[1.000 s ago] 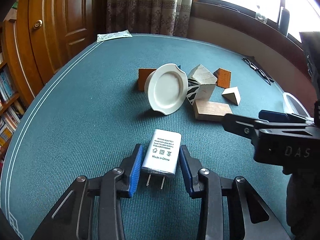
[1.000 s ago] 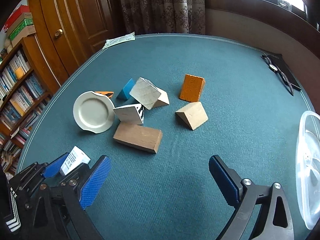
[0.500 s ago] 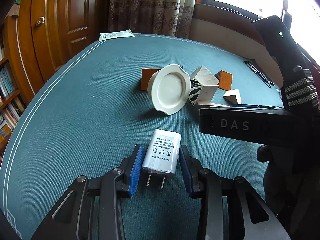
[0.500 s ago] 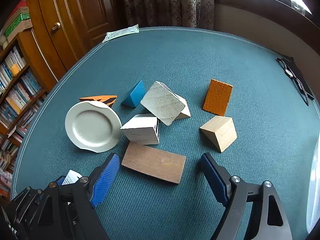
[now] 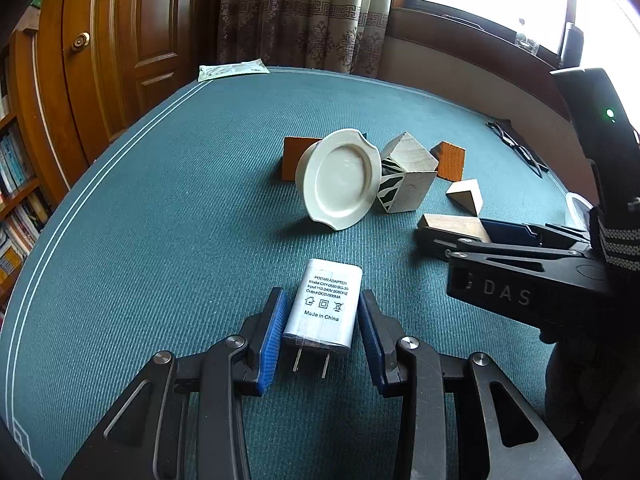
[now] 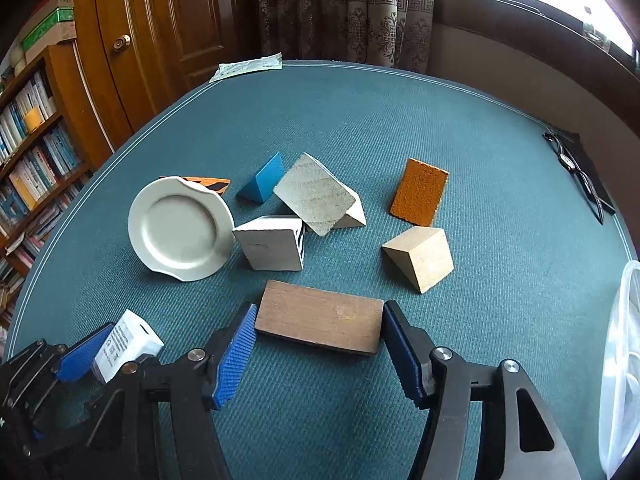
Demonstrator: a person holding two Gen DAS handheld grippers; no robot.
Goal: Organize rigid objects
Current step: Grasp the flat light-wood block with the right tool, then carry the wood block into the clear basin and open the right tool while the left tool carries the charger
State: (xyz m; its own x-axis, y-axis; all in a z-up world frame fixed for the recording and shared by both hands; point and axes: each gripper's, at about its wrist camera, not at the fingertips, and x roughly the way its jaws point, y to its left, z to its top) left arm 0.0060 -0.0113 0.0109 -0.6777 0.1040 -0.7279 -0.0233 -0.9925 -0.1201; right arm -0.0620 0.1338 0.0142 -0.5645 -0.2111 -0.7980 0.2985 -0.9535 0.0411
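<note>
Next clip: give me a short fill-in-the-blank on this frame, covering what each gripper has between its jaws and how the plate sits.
1. The left gripper is shut on a white power ____.
2. The right gripper has its jaws closing around the flat brown wooden ____.
3. The white plate is not lying flat; it stands ____ on its edge.
4. The small blue block is shaped like a ____.

Missing words: adapter; block; tilted; wedge

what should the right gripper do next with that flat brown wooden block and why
Probably finish closing, then lift. The right gripper has its closing jaws astride the flat brown wooden block, blue pads at both short ends. The block lies flat on the green table, apart from the other blocks. The left gripper grips the white power adapter.
</note>
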